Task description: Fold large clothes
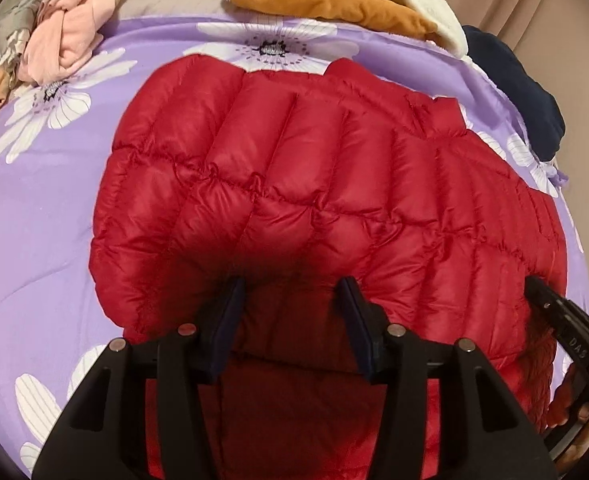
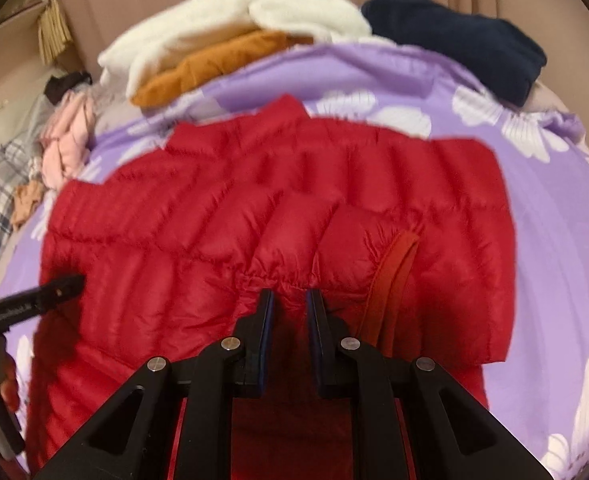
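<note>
Red puffer jacket [image 1: 294, 184] sprawls across the middle of the frame on the purple floral bedspread [image 1: 34, 200]. The left gripper [image 1: 290, 292] stands half apart over a puffy fold at lower centre, pads not pressing. The right gripper [image 2: 290, 300] is nearly together, pinching gathered red fabric by a seam. My call: bite deep, lift both edges evenly, since slick padding slips; keep off the folded stack [image 2: 214, 60] at the top.

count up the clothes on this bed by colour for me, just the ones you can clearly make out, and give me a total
Red: 1, the puffer jacket
White: 1, fleece
Orange-brown: 1, folded garment
Navy: 1, folded garment
Pink: 1, bundle
Total: 5
</note>
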`<control>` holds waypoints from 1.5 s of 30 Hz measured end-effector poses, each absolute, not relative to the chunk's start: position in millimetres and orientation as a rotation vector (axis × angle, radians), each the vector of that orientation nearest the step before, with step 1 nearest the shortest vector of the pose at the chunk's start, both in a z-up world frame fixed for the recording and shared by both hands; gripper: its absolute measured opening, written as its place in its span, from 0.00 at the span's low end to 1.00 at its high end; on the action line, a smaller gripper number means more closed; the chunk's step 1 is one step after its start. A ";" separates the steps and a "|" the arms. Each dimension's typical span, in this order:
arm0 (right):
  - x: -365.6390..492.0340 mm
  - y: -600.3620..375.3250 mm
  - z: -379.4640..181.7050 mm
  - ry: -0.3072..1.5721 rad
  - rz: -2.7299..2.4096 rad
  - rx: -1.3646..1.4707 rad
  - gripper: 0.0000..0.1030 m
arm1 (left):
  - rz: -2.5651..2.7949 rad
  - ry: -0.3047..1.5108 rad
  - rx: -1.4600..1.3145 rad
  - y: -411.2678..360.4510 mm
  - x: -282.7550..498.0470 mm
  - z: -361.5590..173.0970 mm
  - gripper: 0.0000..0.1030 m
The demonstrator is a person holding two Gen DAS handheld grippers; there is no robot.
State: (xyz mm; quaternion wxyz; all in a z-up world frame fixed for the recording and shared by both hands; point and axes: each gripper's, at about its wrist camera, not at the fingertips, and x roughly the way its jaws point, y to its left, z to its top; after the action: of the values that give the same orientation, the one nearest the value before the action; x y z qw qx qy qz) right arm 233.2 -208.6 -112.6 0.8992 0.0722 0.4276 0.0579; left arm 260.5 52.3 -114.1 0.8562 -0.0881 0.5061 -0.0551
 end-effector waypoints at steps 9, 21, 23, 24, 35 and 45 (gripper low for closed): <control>236.3 -210.5 -117.1 0.919 0.132 0.192 0.14 | -0.116 1.066 -0.202 52.9 262.0 -116.9 0.49; 236.8 -211.8 -117.4 0.924 0.133 0.216 0.14 | -0.122 1.070 -0.224 55.5 264.2 -118.6 0.49; 236.8 -210.9 -117.8 0.923 0.131 0.211 0.14 | -0.123 1.070 -0.227 55.7 264.4 -119.4 0.49; 237.2 -211.1 -117.5 0.922 0.132 0.210 0.14 | -0.123 1.070 -0.225 56.0 264.3 -118.8 0.49; 238.0 -210.7 -119.7 0.920 0.135 0.213 0.14 | -0.120 1.080 -0.211 53.4 267.5 -121.6 0.49; 209.6 -228.4 -98.1 0.880 0.161 0.273 0.17 | -0.090 1.085 -0.255 65.4 232.9 -101.4 0.52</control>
State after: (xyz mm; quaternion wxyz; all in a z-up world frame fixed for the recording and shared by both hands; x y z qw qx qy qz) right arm 209.6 -228.4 -98.1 0.8926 0.1317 0.4242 0.0778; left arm 232.9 65.4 -101.4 0.8477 -0.1210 0.5147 -0.0429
